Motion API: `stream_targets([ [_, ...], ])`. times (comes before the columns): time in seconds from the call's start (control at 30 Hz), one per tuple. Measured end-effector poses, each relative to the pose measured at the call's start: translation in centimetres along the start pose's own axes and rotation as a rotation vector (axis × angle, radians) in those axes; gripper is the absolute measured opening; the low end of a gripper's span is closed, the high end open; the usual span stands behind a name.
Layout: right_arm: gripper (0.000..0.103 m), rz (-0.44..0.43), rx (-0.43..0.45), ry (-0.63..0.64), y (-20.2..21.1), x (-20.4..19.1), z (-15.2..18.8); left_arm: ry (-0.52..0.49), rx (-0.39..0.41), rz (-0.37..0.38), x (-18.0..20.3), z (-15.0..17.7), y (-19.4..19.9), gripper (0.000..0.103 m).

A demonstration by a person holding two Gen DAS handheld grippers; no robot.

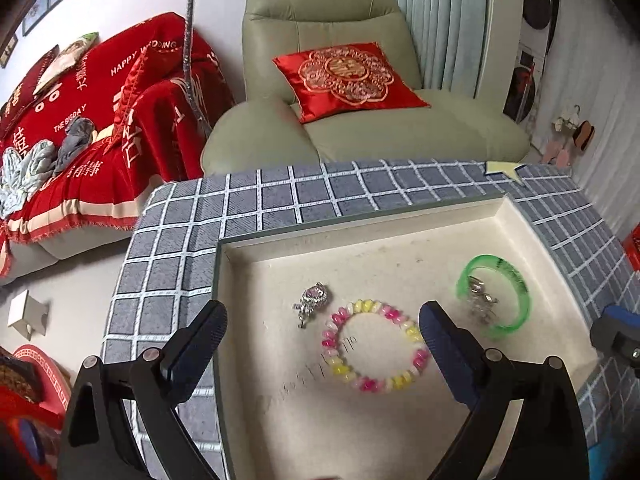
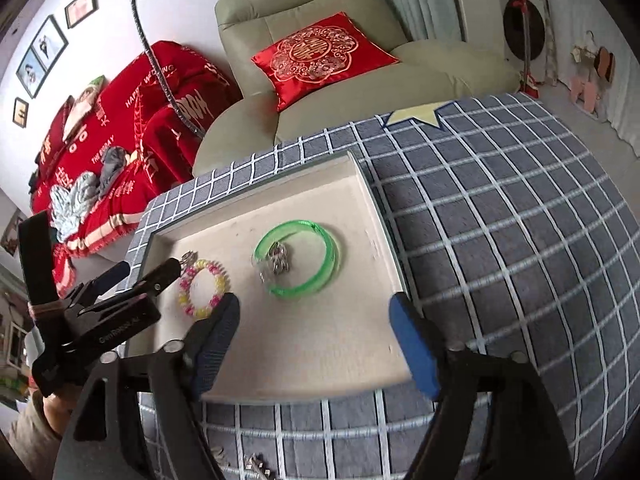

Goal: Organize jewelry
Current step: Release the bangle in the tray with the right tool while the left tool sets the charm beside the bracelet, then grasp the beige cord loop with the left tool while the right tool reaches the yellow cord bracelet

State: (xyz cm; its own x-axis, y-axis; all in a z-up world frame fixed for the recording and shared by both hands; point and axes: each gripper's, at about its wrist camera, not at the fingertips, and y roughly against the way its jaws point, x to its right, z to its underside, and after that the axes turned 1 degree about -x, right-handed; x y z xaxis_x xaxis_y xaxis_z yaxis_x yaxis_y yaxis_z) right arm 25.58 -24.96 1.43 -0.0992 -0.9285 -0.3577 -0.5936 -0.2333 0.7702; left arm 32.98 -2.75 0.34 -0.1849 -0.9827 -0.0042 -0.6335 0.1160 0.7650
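Observation:
A cream tray (image 1: 248,320) (image 2: 372,216) lies on a grey checked cloth (image 1: 180,232) (image 2: 500,240). In it are a pink, yellow and white bead bracelet (image 1: 376,346) (image 2: 202,288), a green bangle (image 1: 516,296) (image 2: 320,256) with a silver piece (image 1: 480,300) (image 2: 278,262) inside its ring, and a silver brooch with a pink stone (image 1: 314,300) (image 2: 188,258). My left gripper (image 1: 322,332) is open and empty, hovering over the bead bracelet. My right gripper (image 2: 314,328) is open and empty above the tray's near edge.
A green armchair (image 1: 380,120) with a red cushion (image 1: 348,76) stands behind the table. A sofa with a red throw (image 1: 100,120) is at the left. Small metal items (image 2: 256,468) lie on the cloth at the near edge. A yellow tag (image 2: 416,114) marks the cloth's far side.

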Motion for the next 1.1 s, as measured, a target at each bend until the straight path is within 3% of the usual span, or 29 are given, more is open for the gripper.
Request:
stream_targets([
  [0.17, 0.087, -0.042, 0.029, -0.014, 2.0, 0.5, 1.8, -0.046, 0.02, 0.006, 0.4, 1.9, 3.0, 0.103],
  [0.23, 0.103, -0.034, 0.054, 0.001, 3.0, 0.5, 2.6, -0.056, 0.01, 0.038, 0.2, 2.9, 3.9, 0.103],
  [0.33, 0.103, -0.041, 0.081, 0.015, 4.3, 0.5, 3.9, -0.065, 0.025, 0.05, -0.1, 4.8, 5.6, 0.103],
  [0.6, 0.103, -0.019, 0.005, 0.026, 6.3, 1.3, 6.4, -0.116, -0.003, 0.095, 0.0, 8.8, 8.2, 0.103],
  [1.1, 0.103, 0.067, -0.101, 0.101, 7.1, 2.0, 13.3, -0.255, -0.048, 0.101, 1.8, 14.5, 9.2, 0.103],
])
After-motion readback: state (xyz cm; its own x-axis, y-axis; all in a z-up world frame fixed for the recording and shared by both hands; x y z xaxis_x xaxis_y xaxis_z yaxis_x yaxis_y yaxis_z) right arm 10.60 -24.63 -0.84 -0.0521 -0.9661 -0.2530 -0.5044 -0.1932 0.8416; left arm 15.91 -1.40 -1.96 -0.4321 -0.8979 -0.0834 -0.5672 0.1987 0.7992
